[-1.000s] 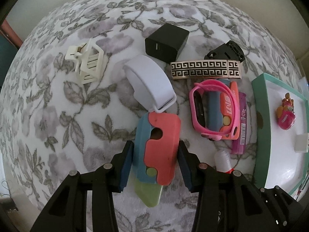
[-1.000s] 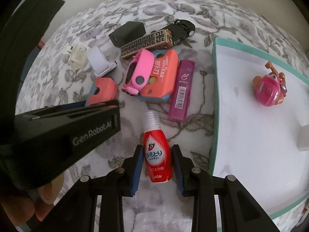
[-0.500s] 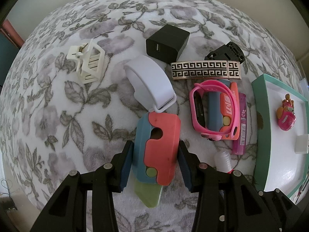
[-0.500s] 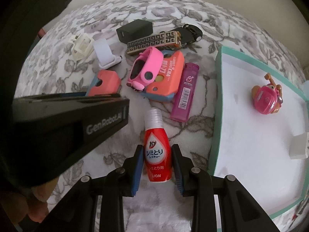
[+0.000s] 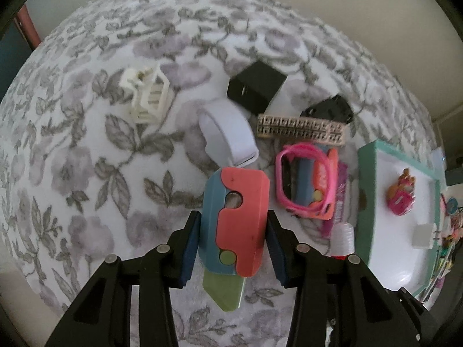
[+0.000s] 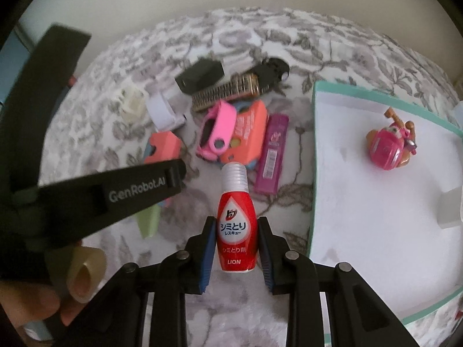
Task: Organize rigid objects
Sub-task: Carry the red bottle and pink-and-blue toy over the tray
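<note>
We have the lift in hand. The tray (image 6: 314,156) sits at the bed's (image 5: 86,159) right edge. Our left tool (image 5: 233,256) pinches the toy knife (image 5: 234,217), our right tool (image 6: 236,256) the red bottle (image 6: 235,222), both just clear of the bed; next comes carrying them over the tray's rim.

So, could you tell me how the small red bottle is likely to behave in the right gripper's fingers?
The red bottle looks like glossy, rounded plastic, so it may slip or twist. It is small, so probably light. The right gripper holds its wider lower body, which likely helps.
</note>
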`<state>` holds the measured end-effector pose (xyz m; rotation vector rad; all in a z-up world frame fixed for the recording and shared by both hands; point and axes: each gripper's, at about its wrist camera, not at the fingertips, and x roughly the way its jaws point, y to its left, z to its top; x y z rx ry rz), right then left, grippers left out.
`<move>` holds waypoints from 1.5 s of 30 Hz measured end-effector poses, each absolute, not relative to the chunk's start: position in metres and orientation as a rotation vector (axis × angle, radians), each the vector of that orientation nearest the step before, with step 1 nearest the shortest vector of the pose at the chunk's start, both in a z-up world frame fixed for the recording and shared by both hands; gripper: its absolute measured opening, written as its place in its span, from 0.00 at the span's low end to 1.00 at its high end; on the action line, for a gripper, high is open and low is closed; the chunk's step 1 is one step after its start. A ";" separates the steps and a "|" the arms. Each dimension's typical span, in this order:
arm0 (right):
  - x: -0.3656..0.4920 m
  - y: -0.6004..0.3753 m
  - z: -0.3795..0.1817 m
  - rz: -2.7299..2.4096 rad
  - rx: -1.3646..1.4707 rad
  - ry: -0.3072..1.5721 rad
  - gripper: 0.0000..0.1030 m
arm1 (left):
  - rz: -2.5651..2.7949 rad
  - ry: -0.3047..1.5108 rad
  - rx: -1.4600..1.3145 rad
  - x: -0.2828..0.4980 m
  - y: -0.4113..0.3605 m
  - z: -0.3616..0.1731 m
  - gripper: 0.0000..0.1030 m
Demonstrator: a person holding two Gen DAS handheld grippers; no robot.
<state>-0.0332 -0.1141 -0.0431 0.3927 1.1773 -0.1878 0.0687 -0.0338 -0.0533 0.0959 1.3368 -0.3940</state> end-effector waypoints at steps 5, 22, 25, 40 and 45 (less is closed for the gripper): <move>-0.039 -0.137 -0.024 -0.222 0.471 1.125 0.29 | -0.416 1.249 0.055 0.069 -0.025 -0.019 0.44; -0.107 -0.236 -0.029 -0.532 0.617 1.154 0.29 | -0.660 1.201 0.130 -0.001 -0.120 0.009 0.44; -0.120 -0.253 -0.037 -0.567 0.662 1.169 0.29 | -0.700 1.218 0.159 -0.016 -0.140 0.004 0.44; -0.146 -0.280 -0.043 -0.643 0.697 1.187 0.29 | -0.744 1.240 0.289 -0.046 -0.185 -0.029 0.45; -0.146 -0.282 -0.052 -0.650 0.694 1.222 0.29 | -0.741 1.259 0.308 -0.047 -0.187 -0.040 0.45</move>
